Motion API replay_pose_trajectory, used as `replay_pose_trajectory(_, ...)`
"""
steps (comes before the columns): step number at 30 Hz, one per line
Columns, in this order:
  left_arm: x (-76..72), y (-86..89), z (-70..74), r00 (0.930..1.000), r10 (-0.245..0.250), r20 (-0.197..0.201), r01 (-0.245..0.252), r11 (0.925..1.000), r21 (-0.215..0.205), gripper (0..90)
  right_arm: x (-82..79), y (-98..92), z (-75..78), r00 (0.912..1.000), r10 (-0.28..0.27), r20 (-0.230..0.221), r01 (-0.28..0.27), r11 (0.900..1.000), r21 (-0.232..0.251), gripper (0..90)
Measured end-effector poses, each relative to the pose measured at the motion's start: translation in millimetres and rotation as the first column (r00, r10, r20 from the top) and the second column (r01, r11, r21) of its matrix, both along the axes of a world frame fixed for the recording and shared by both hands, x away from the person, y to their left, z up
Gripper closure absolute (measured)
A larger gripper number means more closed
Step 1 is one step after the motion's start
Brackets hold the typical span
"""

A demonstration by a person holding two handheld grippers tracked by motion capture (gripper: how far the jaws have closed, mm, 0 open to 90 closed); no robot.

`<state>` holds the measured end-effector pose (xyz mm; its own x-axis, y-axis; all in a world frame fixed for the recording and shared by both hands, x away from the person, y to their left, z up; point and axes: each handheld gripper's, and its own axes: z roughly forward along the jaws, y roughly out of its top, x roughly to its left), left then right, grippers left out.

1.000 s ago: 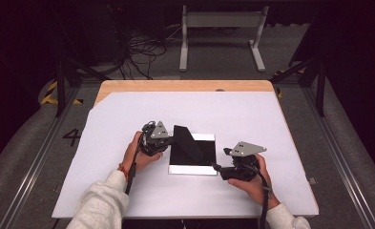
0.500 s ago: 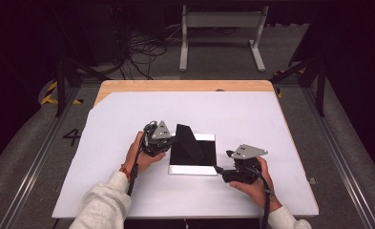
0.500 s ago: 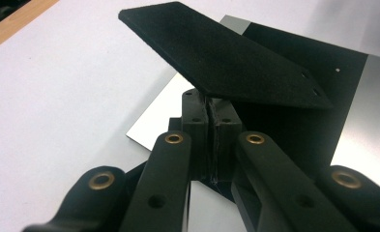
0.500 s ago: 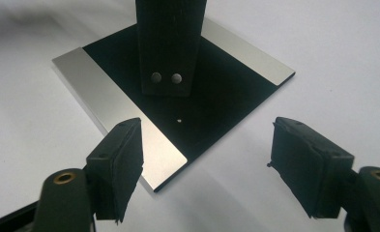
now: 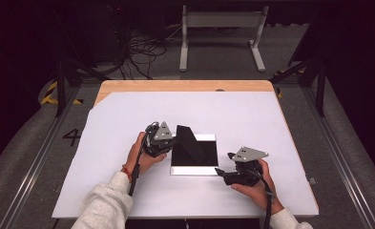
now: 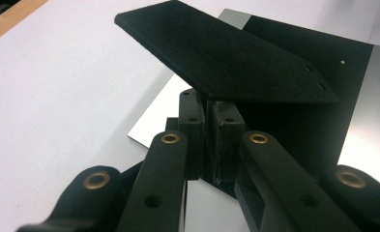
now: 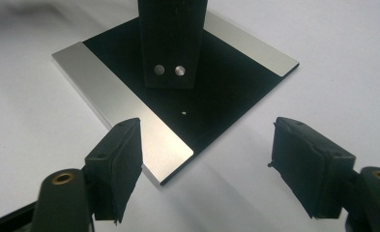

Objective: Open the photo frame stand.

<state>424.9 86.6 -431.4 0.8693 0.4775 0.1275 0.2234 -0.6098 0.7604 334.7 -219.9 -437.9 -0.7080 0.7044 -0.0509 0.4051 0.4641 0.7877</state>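
The left gripper (image 6: 209, 140) has its fingers (image 6: 191, 121) pressed together on the near edge of a black flap (image 6: 226, 63), a thin stiff strip that rises at a slant from a flat plate (image 7: 110, 92), black in the middle with silver bands along two sides. From the right gripper view, that flap (image 7: 173, 38) stands up from the plate's black middle, two small round studs near its foot, so I judge it lifted partway and not yet laid flat or folded over. The right gripper (image 7: 204, 166) waits with its fingers (image 7: 117, 162) wide apart, just short of the plate's near corner and holding nothing; it looks ready to steady the plate or take the flap, and that part is not yet done. From above, the left gripper (image 5: 159, 140) sits at the plate's left side and the right gripper (image 5: 233, 174) off its near right corner, the plate (image 5: 194, 169) lying about the middle of a white sheet (image 5: 252, 119) spread over the wooden surface (image 5: 185, 86). Nothing else lies on the sheet, so the way is clear. Beyond the far edge are a tangle of cables (image 5: 142, 47) on the floor and a grey metal stand (image 5: 221, 28), well apart from the work.
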Motion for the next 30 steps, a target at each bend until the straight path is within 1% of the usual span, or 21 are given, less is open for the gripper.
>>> replay_pose_trajectory(2, -0.8, 0.5, -0.5, 1.0, -0.002, -0.003, 0.002, 1.0, 0.0, 85.1, -0.1, -0.3, 0.0, 1.0, 0.001, 0.0, -0.001, 1.0, -0.001, 28.8)
replay_pose_trajectory(3, -1.6, 1.1, -0.9, 1.0, -0.007, -0.006, 0.007, 1.0, -0.001, 84.7, -0.7, -1.2, 0.1, 1.0, 0.006, 0.0, -0.006, 1.0, -0.005, 33.8)
replay_pose_trajectory(4, -2.5, 1.9, -0.8, 0.9999, -0.007, -0.008, 0.007, 1.0, 0.006, 84.7, -0.9, -1.4, 0.1, 1.0, 0.005, -0.001, -0.005, 1.0, -0.006, 36.7)
replay_pose_trajectory(5, -3.5, 2.6, -1.3, 0.9999, -0.01, -0.005, 0.01, 0.9999, 0.005, 84.7, -0.9, -1.4, 0.1, 1.0, 0.005, -0.001, -0.005, 1.0, -0.006, 36.7)
replay_pose_trajectory(6, -4.9, 4.1, -1.8, 0.9999, -0.011, -0.008, 0.011, 0.9999, 0.004, 84.7, -1.2, -1.7, 0.2, 1.0, 0.009, -0.001, -0.009, 1.0, -0.007, 42.4)
replay_pose_trajectory(7, -6.3, 6.3, -2.4, 0.9998, -0.012, -0.016, 0.013, 0.9999, 0.005, 85.1, -1.5, -1.7, 0.3, 0.9999, 0.012, -0.004, -0.012, 1.0, -0.018, 47.1)
replay_pose_trajectory(9, -7.8, 9.4, -3.2, 0.9998, -0.014, -0.015, 0.015, 0.9998, 0.014, 85.3, -1.6, -1.4, 0.7, 0.9996, 0.024, -0.014, -0.025, 0.999, -0.026, 53.6)
replay_pose_trajectory(11, -11.0, 13.9, -3.9, 0.9997, -0.013, -0.021, 0.013, 0.9999, 0.004, 85.6, -2.4, -0.9, 0.8, 0.999, 0.041, -0.019, -0.042, 0.999, -0.032, 60.0)
replay_pose_trajectory(12, -12.1, 15.2, -3.9, 0.9997, -0.013, -0.019, 0.013, 0.9999, 0.008, 85.6, -2.8, -0.5, 1.0, 0.9988, 0.044, -0.02, -0.045, 0.998, -0.044, 61.7)
replay_pose_trajectory(14, -15.5, 18.7, -3.8, 0.9996, -0.015, -0.024, 0.015, 0.9999, 0.006, 85.6, -2.7, -0.6, 1.0, 0.9985, 0.049, -0.025, -0.05, 0.998, -0.043, 63.9)
replay_pose_trajectory(15, -17.8, 20.6, -3.4, 0.9997, -0.019, -0.016, 0.019, 0.9995, 0.025, 85.6, -2.6, -0.7, 1.1, 0.9983, 0.05, -0.029, -0.051, 0.997, -0.052, 64.9)
replay_pose_trajectory(16, -19.3, 21.5, -3.7, 0.9996, -0.02, -0.018, 0.021, 0.9993, 0.031, 85.6, -2.4, -1.1, 1.3, 0.9983, 0.049, -0.031, -0.05, 0.997, -0.058, 65.3)
replay_pose_trajectory(17, -22.4, 23.6, -4.4, 0.9994, -0.022, -0.026, 0.023, 0.9994, 0.028, 85.8, -2.1, -1.6, 1.3, 0.9981, 0.05, -0.036, -0.052, 0.997, -0.055, 66.6)
replay_pose_trajectory(19, -27.2, 27.0, -5.0, 0.9992, -0.029, -0.027, 0.031, 0.9986, 0.043, 85.8, -2.5, -2.7, 1.2, 0.998, 0.051, -0.037, -0.053, 0.997, -0.055, 69.4)
replay_pose_trajectory(21, -32.8, 31.4, -5.6, 0.9987, -0.033, -0.038, 0.034, 0.9989, 0.032, 86.0, -3.0, -3.8, -0.3, 0.9975, 0.057, -0.043, -0.059, 0.997, -0.059, 73.5)
replay_pose_trajectory(22, -36.1, 33.8, -5.9, 0.9986, -0.035, -0.039, 0.036, 0.9985, 0.042, 86.1, -3.1, -4.4, -1.0, 0.9975, 0.056, -0.044, -0.059, 0.996, -0.063, 76.1)
replay_pose_trajectory(25, -42.6, 36.8, -9.0, 0.9976, -0.043, -0.054, 0.045, 0.9975, 0.054, 86.6, -2.4, -6.3, -4.8, 0.9964, 0.06, -0.059, -0.064, 0.995, -0.075, 83.9)
replay_pose_trajectory(27, -48.2, 39.3, -13.6, 0.9962, -0.044, -0.076, 0.047, 0.9982, 0.036, 87.4, -1.8, -5.9, -6.4, 0.9955, 0.066, -0.068, -0.071, 0.995, -0.074, 87.7)
replay_pose_trajectory(28, -50.0, 39.7, -15.6, 0.9958, -0.049, -0.077, 0.052, 0.9979, 0.039, 89.5, -1.5, -5.6, -7.0, 0.995, 0.067, -0.073, -0.072, 0.995, -0.07, 88.8)
replay_pose_trajectory(29, -51.3, 39.9, -16.9, 0.9952, -0.057, -0.079, 0.062, 0.9965, 0.057, 89.8, -1.4, -4.7, -7.2, 0.9941, 0.073, -0.08, -0.079, 0.994, -0.073, 89.6)
replay_pose_trajectory(30, -52.2, 40.4, -18.4, 0.9942, -0.061, -0.089, 0.065, 0.9966, 0.05, 89.8, -1.3, -4.1, -7.3, 0.9932, 0.081, -0.084, -0.087, 0.994, -0.071, 90.0)
